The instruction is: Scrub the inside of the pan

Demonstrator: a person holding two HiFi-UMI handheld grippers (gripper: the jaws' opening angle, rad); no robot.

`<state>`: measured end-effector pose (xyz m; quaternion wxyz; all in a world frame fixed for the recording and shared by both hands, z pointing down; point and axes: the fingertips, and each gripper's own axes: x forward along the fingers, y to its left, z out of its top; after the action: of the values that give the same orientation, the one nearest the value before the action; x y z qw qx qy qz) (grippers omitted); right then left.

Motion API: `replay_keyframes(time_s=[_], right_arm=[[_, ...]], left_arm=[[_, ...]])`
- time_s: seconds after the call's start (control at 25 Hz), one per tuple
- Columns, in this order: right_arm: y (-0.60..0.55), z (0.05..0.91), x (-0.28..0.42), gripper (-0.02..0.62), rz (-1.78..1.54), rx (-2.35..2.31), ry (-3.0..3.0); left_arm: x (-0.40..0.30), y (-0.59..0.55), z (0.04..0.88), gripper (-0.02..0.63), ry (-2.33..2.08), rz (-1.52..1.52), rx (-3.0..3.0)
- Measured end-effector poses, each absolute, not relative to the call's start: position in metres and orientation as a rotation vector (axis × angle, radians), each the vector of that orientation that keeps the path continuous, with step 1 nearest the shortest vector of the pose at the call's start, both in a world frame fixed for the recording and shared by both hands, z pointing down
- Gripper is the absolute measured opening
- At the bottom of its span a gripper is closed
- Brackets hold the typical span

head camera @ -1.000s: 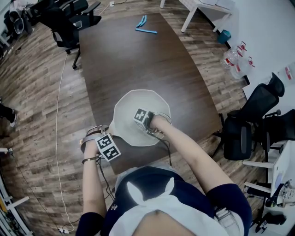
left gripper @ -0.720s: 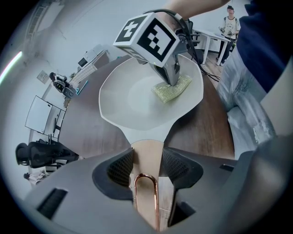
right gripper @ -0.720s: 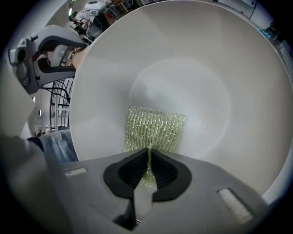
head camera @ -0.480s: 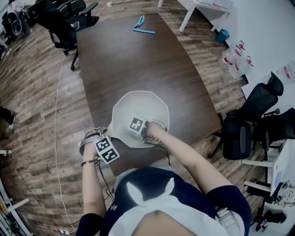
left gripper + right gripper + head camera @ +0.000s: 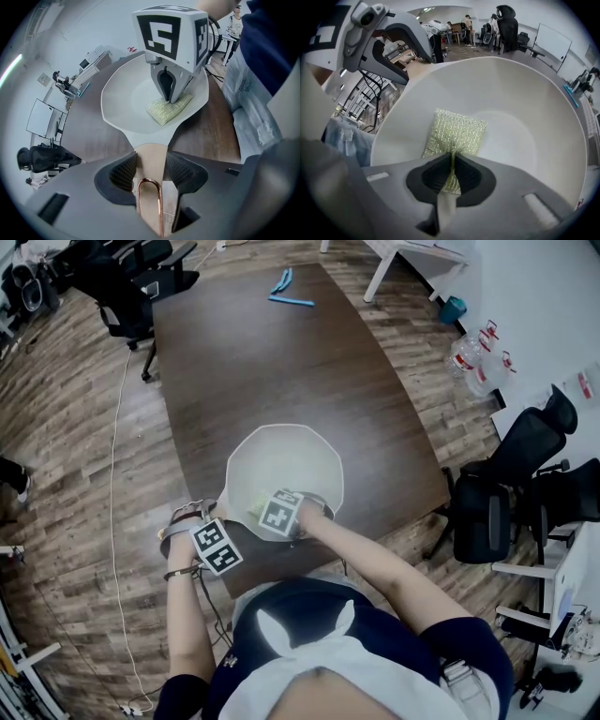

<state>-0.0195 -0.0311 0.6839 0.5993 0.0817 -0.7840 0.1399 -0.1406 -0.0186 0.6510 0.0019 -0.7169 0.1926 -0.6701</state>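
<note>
A white pan (image 5: 286,465) sits on the dark wooden table (image 5: 262,362) near its front edge. My left gripper (image 5: 150,160) is shut on the pan's pale wooden handle (image 5: 151,164), which ends in a copper loop. In the head view that gripper (image 5: 211,545) is left of the pan. My right gripper (image 5: 452,157) points steeply down into the pan and is shut on a yellow-green scrub sponge (image 5: 457,133). The sponge (image 5: 168,108) lies flat against the pan's inner wall on the near side, under the right gripper (image 5: 169,91).
A blue tool (image 5: 286,292) lies at the table's far end. Black office chairs (image 5: 511,493) stand to the right of the table and another (image 5: 131,287) at the far left. Water bottles (image 5: 478,357) stand on the floor at the right.
My right gripper has slid with the sponge from the pan's right side towards its near-left wall and has rolled. The left gripper and the pan have stayed put.
</note>
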Motion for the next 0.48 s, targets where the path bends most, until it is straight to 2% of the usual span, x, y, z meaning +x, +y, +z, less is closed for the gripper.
replay_keyframes(time_s=[0.24, 0.48], right_arm=[[-0.053, 0.686, -0.039, 0.023, 0.152, 0.313, -1.914], [-0.077, 0.684, -0.046, 0.023, 0.136, 0.399, -1.96]], left_arm=[[-0.139, -0.02, 0.652, 0.204, 0.611, -2.096, -2.256], [-0.14, -0.02, 0.651, 0.204, 0.609, -2.096, -2.254]])
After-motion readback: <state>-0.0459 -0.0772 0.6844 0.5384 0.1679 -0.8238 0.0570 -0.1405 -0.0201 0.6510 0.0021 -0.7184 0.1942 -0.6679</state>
